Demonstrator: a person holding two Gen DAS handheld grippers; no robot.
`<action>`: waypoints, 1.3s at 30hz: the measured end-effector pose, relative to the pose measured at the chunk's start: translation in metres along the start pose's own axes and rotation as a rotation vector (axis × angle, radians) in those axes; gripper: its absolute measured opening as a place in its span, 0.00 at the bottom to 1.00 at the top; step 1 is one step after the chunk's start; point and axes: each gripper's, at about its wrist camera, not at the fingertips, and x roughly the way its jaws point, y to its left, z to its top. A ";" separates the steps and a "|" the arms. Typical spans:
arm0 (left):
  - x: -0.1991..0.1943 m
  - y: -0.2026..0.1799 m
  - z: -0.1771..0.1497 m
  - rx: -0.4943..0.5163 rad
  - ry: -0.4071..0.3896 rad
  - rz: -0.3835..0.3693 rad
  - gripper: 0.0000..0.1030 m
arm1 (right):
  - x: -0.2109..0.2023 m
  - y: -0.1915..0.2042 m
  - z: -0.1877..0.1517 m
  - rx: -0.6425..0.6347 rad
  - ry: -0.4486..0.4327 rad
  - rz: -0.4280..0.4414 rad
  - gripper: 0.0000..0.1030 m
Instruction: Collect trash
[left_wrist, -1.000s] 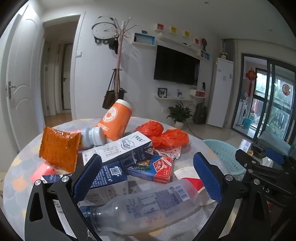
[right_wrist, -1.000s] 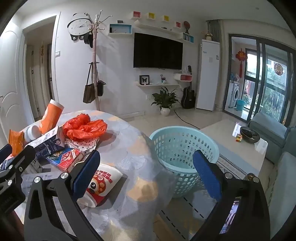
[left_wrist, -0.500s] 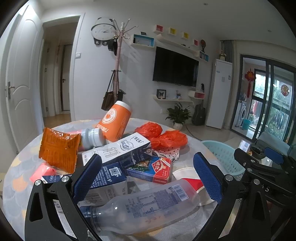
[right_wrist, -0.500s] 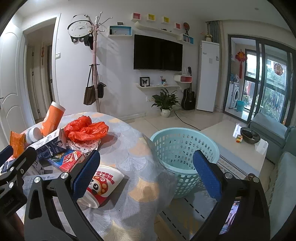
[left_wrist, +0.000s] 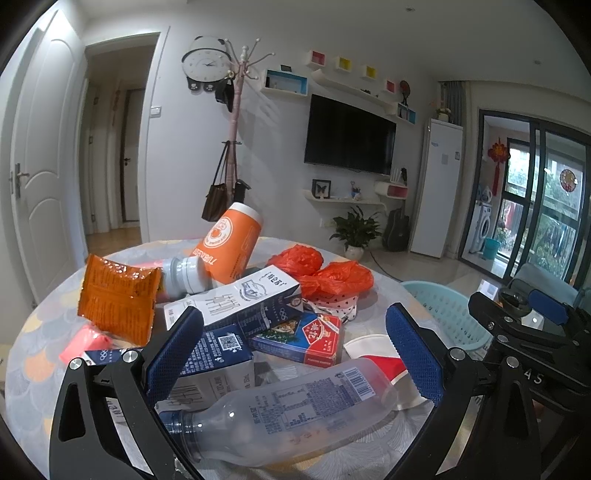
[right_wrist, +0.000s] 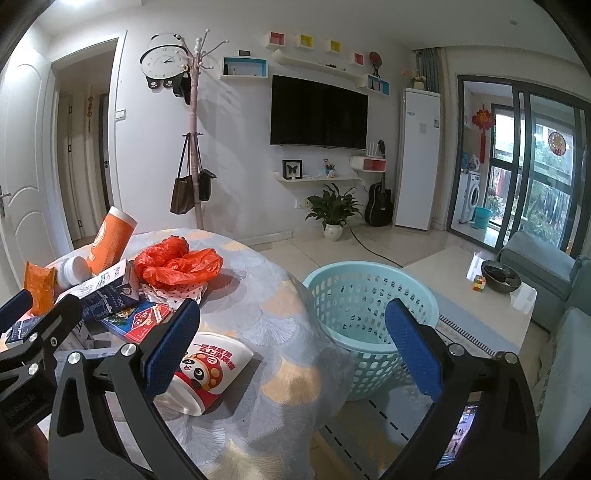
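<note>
Living-room wall with a black television fills the background, and up front a round table under a grey fan-patterned cloth carries the whole heap of trash; beside its right edge, down on the floor, stands a pale blue perforated plastic basket, and nothing shows inside it; left gripper is spread wide, released, its blue pads either side of a clear plastic bottle lying on its side at the near edge, not touching it; right gripper gapes open too, gripping nothing, its left pad just above a toppled red-and-white paper cup with a panda print; behind, milk cartons, a crumpled orange plastic bag and a tilted orange cylindrical tub crowd the middle.
</note>
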 end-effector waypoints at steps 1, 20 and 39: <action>-0.001 0.000 0.000 -0.002 -0.005 0.001 0.93 | 0.000 0.000 0.000 -0.001 0.000 -0.002 0.92; -0.035 0.020 0.020 -0.023 -0.068 0.021 0.93 | -0.014 0.002 0.002 -0.001 -0.026 0.012 0.92; -0.031 0.155 0.021 -0.146 0.215 0.014 0.93 | 0.005 0.008 -0.006 -0.010 0.107 0.183 0.58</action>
